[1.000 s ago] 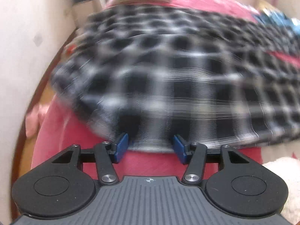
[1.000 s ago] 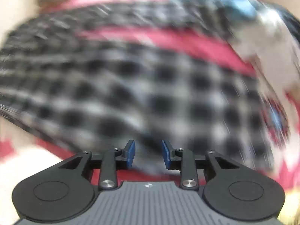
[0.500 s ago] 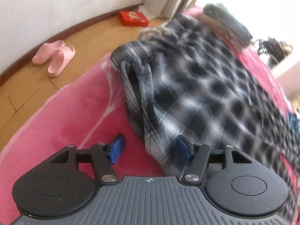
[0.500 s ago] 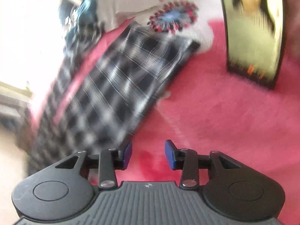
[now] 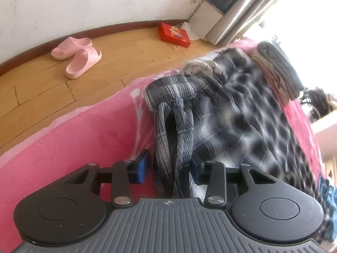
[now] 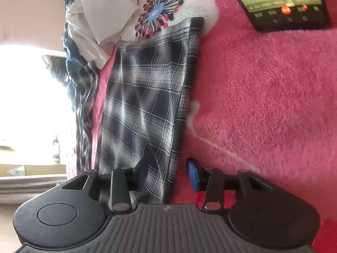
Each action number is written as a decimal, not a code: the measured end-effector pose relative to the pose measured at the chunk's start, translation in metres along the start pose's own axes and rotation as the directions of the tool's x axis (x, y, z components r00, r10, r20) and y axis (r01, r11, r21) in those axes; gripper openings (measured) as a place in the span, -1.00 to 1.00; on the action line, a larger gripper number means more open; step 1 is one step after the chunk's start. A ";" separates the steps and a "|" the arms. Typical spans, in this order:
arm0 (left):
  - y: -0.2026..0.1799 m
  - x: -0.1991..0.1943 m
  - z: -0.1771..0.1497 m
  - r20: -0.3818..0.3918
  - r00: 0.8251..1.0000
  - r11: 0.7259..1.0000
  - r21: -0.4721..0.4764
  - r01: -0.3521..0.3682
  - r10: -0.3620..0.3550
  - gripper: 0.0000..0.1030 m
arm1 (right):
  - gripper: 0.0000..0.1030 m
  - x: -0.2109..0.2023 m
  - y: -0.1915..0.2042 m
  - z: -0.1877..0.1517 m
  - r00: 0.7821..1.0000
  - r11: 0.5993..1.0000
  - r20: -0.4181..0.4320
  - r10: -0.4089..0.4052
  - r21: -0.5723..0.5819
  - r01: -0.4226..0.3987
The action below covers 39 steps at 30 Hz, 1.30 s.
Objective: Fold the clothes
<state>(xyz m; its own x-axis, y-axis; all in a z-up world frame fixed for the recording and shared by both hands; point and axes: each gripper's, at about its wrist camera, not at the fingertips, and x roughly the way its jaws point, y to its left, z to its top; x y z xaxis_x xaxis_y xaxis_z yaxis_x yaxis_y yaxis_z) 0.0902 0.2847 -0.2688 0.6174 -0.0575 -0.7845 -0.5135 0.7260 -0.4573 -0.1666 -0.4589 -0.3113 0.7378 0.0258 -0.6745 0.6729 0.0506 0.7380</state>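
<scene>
A black-and-white plaid garment (image 5: 236,126) lies on the pink bed cover (image 5: 84,139), bunched into folds at its near corner. My left gripper (image 5: 168,168) is open, its fingers on either side of that bunched edge; the right blue pad is partly hidden by cloth. In the right wrist view the plaid garment (image 6: 147,97) stretches away as a long flat strip. My right gripper (image 6: 168,175) is open around the strip's near edge, with the left pad behind the cloth and the right pad (image 6: 192,176) over bare pink cover.
Pink slippers (image 5: 78,57) and a red box (image 5: 174,34) sit on the wooden floor beside the bed. A folded grey stack (image 5: 278,69) lies past the garment. A black device with a lit screen (image 6: 282,2), a floral white cloth (image 6: 160,10) and a clothes pile (image 6: 84,63) lie beyond.
Both grippers have swung from facing the garment's broad side to its two ends and come down onto its edges. The left jaws have narrowed a little around the bunched cloth.
</scene>
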 end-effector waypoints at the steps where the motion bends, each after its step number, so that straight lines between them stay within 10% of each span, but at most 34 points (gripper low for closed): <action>1: 0.001 0.000 0.001 0.002 1.000 1.000 -0.008 0.000 0.000 -0.38 | -0.29 0.001 0.002 -0.001 1.000 1.000 -0.004 0.006 -0.009 -0.006; 9: -0.001 0.000 0.001 0.021 1.000 1.000 -0.011 0.004 -0.004 -0.87 | -0.92 0.007 0.007 -0.004 0.999 0.998 0.002 -0.052 -0.040 0.052; 39: -0.124 0.005 0.068 0.178 0.975 0.987 -0.060 0.149 -0.136 -0.93 | -0.94 0.044 0.246 0.050 0.970 0.929 0.125 0.211 -0.336 -0.159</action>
<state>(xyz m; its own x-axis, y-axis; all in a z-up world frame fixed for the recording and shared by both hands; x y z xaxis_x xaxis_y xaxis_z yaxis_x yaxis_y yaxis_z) 0.1974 0.2410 -0.1876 0.7778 -0.0332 -0.6276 -0.4505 0.6669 -0.5935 0.0340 -0.4950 -0.1588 0.8637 -0.0890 -0.4960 0.4900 0.3779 0.7855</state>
